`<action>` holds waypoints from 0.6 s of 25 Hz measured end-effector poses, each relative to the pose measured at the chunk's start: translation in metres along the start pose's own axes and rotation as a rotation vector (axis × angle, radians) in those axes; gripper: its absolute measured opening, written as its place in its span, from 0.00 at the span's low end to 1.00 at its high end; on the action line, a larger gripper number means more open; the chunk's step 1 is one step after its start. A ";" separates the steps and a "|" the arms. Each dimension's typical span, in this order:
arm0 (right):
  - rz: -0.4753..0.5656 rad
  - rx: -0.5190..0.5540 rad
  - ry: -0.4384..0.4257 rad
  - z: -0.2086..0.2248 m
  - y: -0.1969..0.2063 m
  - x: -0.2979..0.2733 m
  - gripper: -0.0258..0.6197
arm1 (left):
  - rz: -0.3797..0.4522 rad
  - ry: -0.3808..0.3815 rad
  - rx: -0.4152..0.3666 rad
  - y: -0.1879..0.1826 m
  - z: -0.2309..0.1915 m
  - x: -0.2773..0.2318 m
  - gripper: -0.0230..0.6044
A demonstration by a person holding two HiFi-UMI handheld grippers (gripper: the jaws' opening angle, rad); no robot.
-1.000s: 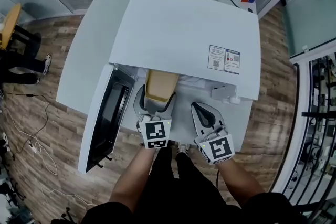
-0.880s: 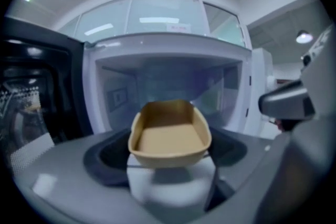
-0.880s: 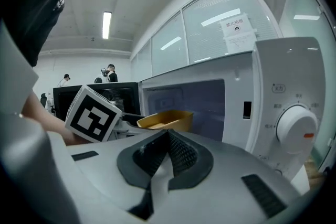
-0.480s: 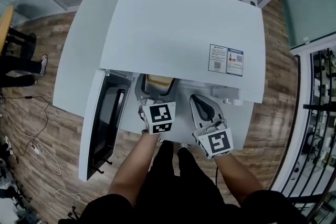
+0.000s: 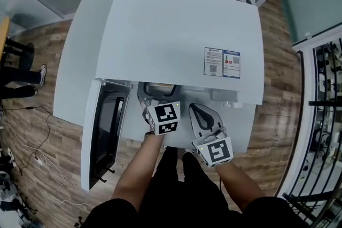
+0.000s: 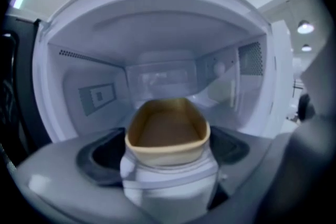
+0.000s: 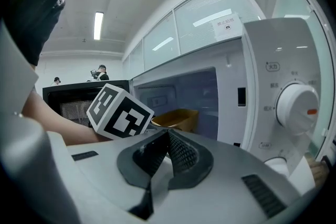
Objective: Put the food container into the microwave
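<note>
Nothing legible: sticker (image 5: pixel 222 62) on microwave (image 5: pixel 176 29) top, marks (image 7: pixel 269 66) beside its dial (image 7: pixel 297 104), sign (image 7: pixel 226 26) on glass wall (image 7: pixel 194 21) were all too small.

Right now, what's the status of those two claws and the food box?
Left gripper open, jaws just widened, food container between them, pads off it. Right gripper shut, empty. Container inside the microwave, door open. Nothing blocking.

The left grey two-jaw gripper (image 5: pixel 156 97), topped by its marker cube, reaches forward and tilts slightly down at the end of a bare left forearm (image 5: pixel 136 171). Its jaws have just been opening and stand wide, with the tan open-topped food container (image 6: pixel 167 131) between them and the pads off its sides. The right grey gripper (image 5: pixel 200 114) sits just beside it and further back on a bare right forearm (image 5: pixel 241 187). Its jaws are closed together on nothing.
</note>
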State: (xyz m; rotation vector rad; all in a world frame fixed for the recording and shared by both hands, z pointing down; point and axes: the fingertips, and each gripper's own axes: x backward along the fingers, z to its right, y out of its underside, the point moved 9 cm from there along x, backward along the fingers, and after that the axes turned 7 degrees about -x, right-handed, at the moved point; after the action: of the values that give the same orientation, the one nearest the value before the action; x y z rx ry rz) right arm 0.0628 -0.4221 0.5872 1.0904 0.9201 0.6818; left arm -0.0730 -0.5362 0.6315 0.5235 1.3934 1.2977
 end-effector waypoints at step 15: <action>0.136 0.031 0.011 -0.017 -0.047 0.045 0.05 | 0.092 -0.020 0.043 -0.018 0.010 0.123 0.46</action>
State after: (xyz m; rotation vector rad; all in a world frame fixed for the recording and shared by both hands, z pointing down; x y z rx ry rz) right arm 0.0705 -0.3927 0.5268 1.1860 0.8737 0.7877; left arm -0.0939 -0.4308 0.5681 0.6339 1.3969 1.3349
